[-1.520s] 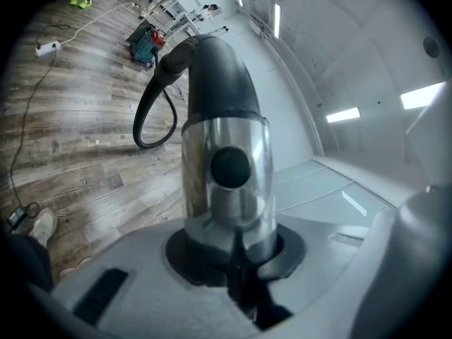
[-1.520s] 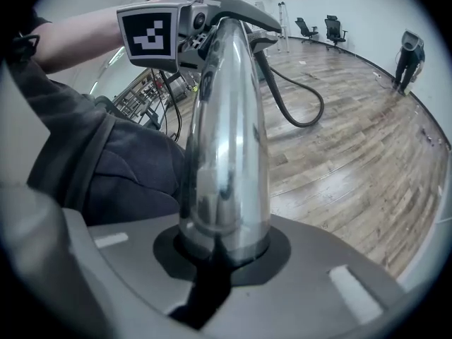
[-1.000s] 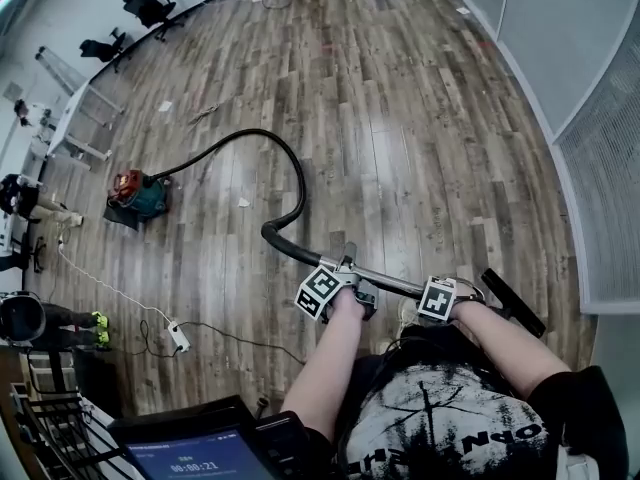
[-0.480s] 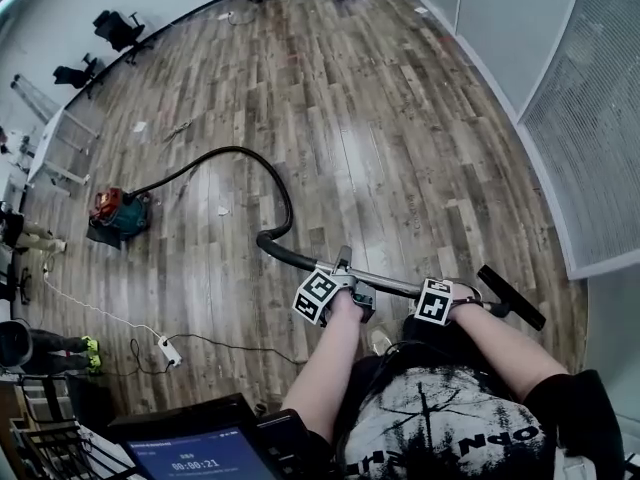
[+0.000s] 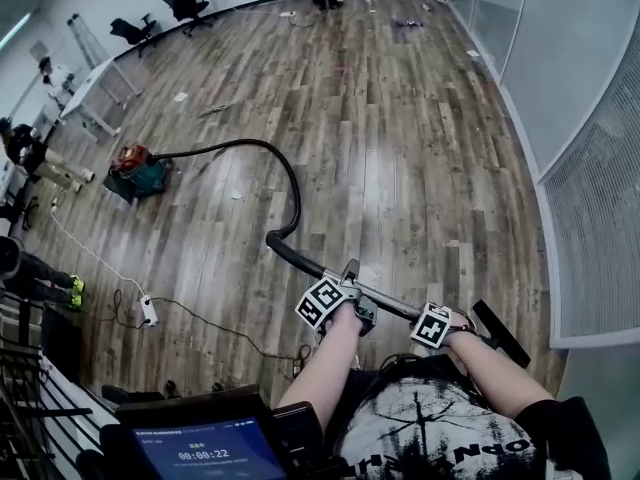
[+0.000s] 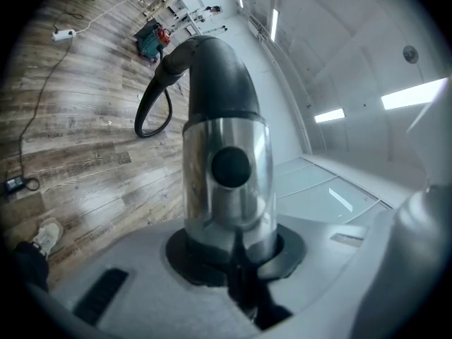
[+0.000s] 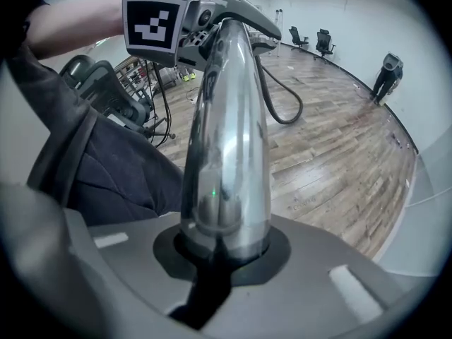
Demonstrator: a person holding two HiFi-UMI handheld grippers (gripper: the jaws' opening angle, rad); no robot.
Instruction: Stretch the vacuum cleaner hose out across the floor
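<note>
**A:** Where are we with the hose?

**B:** We are clamping the left gripper and the right gripper tight around its metal wand. The hose is arcing at eleven o'clock toward the vacuum cleaner at ten.

**A:** What remains?

**B:** We are judging it part-stretched, with the bow needing to be pulled straight.

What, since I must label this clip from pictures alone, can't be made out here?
- Floor nozzle: head view; where it joins the wand is hidden by the right tool.
- Where the hose joins the vacuum cleaner: head view, too small.
- Person with green shoes: head view, cut off by the left edge.
- Tablet screen: head view, lower part cut off by the bottom edge.
</note>
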